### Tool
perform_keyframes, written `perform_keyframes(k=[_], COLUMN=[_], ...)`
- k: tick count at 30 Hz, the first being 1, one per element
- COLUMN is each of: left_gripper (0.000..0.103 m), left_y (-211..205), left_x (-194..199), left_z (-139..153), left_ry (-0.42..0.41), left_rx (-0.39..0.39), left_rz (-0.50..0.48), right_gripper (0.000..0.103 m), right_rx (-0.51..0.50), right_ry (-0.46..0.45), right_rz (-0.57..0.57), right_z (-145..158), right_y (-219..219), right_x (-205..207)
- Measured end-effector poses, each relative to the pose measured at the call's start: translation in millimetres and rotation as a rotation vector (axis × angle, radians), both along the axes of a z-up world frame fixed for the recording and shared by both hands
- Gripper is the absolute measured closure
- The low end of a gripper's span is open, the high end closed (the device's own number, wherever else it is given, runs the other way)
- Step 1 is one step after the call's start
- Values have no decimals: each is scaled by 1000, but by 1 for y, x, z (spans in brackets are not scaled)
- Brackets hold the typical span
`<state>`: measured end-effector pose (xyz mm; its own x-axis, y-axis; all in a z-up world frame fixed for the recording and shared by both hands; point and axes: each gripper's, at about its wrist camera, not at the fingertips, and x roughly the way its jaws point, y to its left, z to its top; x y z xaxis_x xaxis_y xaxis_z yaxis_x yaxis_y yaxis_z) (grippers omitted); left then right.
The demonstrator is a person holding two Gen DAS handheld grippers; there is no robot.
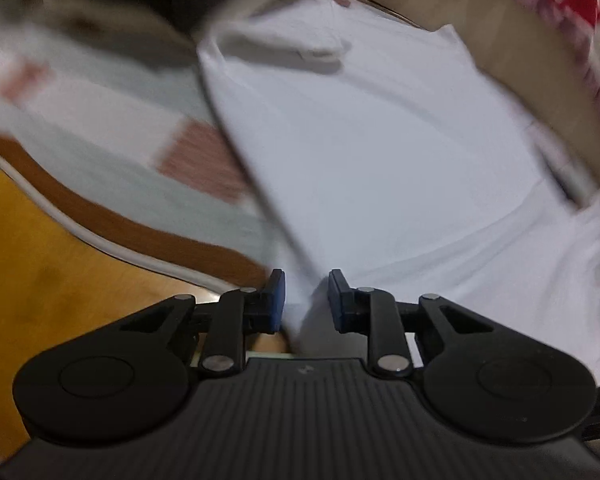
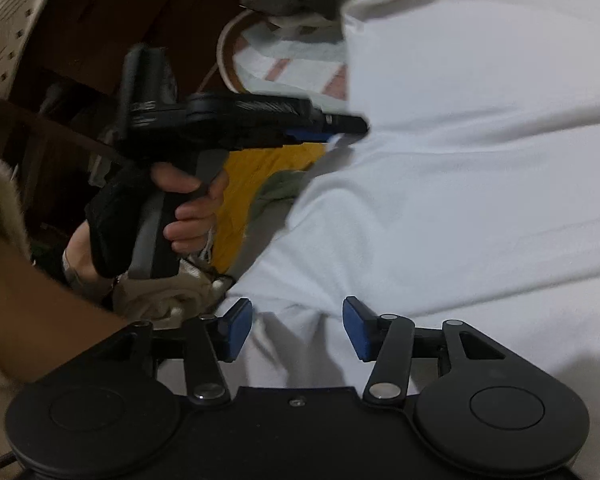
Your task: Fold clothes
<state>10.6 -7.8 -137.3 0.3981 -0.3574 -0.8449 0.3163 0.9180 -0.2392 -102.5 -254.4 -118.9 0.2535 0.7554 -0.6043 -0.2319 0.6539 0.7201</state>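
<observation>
— What was seen of the surface in the left wrist view?

— A white garment [image 1: 380, 160] was spread across most of the frame, laid over a pale checked cloth [image 1: 112, 120] with reddish squares. That cloth was edged by a brown band and white piping, beyond which a yellow-orange surface [image 1: 40, 260] was seen at the lower left. A brown cardboard-like panel [image 1: 500, 40] was seen behind the garment at the upper right. The picture was blurred.

— And the left gripper?

— The left gripper [image 1: 306, 300] was seen with its blue pads a small way apart, a folded edge of the white garment passing between them; whether the cloth was actually pinched could not be told.

— What was shown in the right wrist view?

— The white garment [image 2: 480, 180] was seen filling the right side, creased in broad ridges. The right gripper [image 2: 298, 328] was held wide open, garment fabric lying between the pads untouched. The left gripper [image 2: 324, 132] was seen from the side, its tips at the garment's edge, gripped by a hand [image 2: 188, 208] in a dark fingerless glove.

— Was open room seen?

— To the left, dark wooden furniture [image 2: 100, 20], a yellow cloth [image 2: 260, 184] and bunched beige fabric [image 2: 168, 296] were crowded beside the garment's edge.
</observation>
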Motion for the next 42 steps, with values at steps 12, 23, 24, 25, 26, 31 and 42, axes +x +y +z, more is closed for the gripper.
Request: perform_keyframes(k=[12, 23, 24, 25, 26, 31, 42], left_gripper=[34, 93, 92, 88, 84, 60, 61], left_y=[4, -18, -19, -20, -21, -34, -178], left_x=[3, -17, -18, -18, -19, -21, -17], left_z=[-17, 8, 8, 8, 7, 28, 75], left_ry=[132, -30, -35, -40, -45, -124, -219], left_rx=[-238, -36, -15, 6, 27, 65, -75], left_rz=[31, -114, -116, -117, -119, -171, -480], right_gripper=[94, 95, 95, 95, 95, 57, 45], right_rx=[-100, 326, 348, 321, 291, 115, -159], right_ry=[-163, 16, 32, 34, 35, 16, -172], right_rz=[42, -50, -54, -42, -29, -36, -750], right_z=[2, -5, -9, -10, -12, 4, 66], right_y=[19, -11, -8, -3, 3, 1, -248], right_x=[-13, -17, -17, -17, -17, -20, -52])
